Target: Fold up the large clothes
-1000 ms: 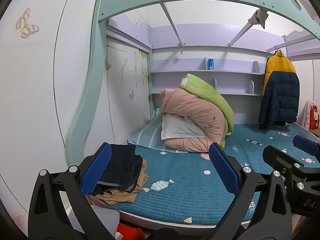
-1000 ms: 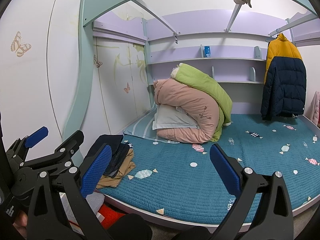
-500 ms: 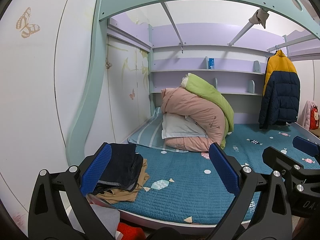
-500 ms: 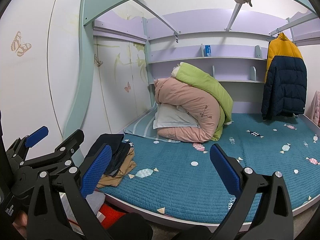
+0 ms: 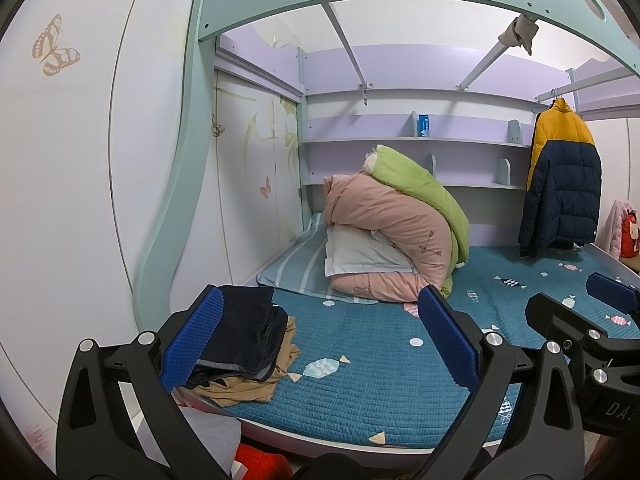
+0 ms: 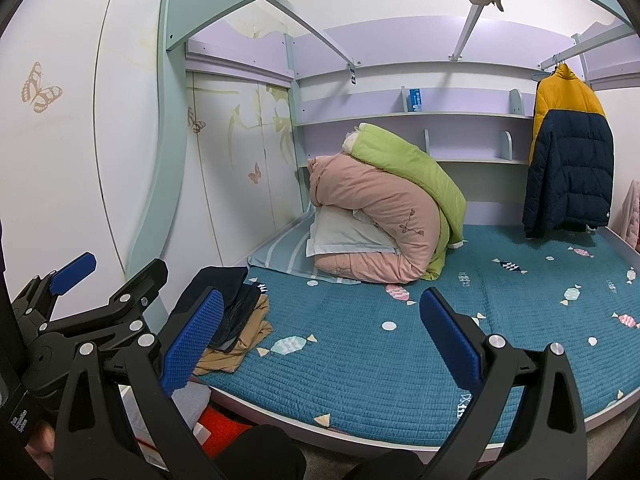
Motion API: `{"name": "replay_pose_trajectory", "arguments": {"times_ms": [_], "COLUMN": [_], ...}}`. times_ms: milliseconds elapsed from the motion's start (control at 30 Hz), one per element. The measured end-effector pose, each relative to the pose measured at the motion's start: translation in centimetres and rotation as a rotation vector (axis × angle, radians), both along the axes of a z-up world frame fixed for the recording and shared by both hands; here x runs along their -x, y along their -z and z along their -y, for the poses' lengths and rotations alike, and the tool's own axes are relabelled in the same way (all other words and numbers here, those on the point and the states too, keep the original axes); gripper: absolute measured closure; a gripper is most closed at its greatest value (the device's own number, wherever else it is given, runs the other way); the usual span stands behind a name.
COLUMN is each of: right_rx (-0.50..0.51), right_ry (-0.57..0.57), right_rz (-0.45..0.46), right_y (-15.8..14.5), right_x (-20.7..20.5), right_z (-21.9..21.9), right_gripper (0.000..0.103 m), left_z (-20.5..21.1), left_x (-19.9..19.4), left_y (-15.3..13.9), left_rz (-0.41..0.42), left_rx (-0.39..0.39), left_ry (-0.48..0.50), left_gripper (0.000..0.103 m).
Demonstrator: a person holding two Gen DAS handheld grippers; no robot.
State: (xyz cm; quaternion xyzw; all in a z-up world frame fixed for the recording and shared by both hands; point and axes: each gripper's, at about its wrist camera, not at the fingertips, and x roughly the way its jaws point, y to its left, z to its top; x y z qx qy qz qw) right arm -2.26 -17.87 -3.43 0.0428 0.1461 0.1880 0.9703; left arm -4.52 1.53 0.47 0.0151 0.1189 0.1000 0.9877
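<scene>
Nothing moved since second ago: both views unchanged. Left hand-held gripper [image 5: 318,338] spread, empty; right hand-held gripper [image 6: 320,338] likewise. Clothes pile [image 5: 244,342] sits on bed [image 5: 380,364] near corner. Looks soft, floppy, light; pinch top dark garment by edge.

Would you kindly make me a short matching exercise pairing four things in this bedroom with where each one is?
Things:
1. puffer jacket
2. folded clothes
3. pink quilt
4. small blue box

Places:
A. on the upper wall shelf
B. at the near left corner of the bed
C. hanging from a rail on the right
D. piled at the head of the bed, under a green quilt

Pairs: 1-C, 2-B, 3-D, 4-A
</scene>
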Motion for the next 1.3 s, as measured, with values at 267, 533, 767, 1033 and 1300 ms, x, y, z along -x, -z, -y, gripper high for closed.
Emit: {"name": "replay_pose_trajectory", "arguments": {"times_ms": [267, 533, 767, 1033, 1300], "right_rx": [0.000, 0.001, 0.000, -0.025, -0.070], "right_ry": [0.001, 0.000, 0.003, -0.002, -0.011], "right_rz": [-0.001, -0.002, -0.020, -0.049, -0.111], "right_y": [0.3, 0.3, 0.8, 1.6, 3.6], "right_x": [0.1, 0.0, -1.1, -3.9, -8.1], "right_z": [0.0, 0.0, 0.4, 1.2, 2.7], "right_gripper": [0.008, 0.008, 0.008, 0.008, 0.008], "left_z": [-0.1, -0.1, -0.9, -0.9, 0.5], "left_x": [-0.1, -0.1, -0.7, -3.6, -7.8], "left_y": [0.0, 0.1, 1.0, 1.8, 3.0], "left_rz": [-0.001, 0.000, -0.012, -0.036, -0.090], "left_rx": [-0.001, -0.004, -0.015, -0.053, -0.095], "left_ry": [0.000, -0.005, -0.015, -0.033, -0.035], "left_gripper": [0.005, 0.005, 0.005, 0.005, 0.005]}}
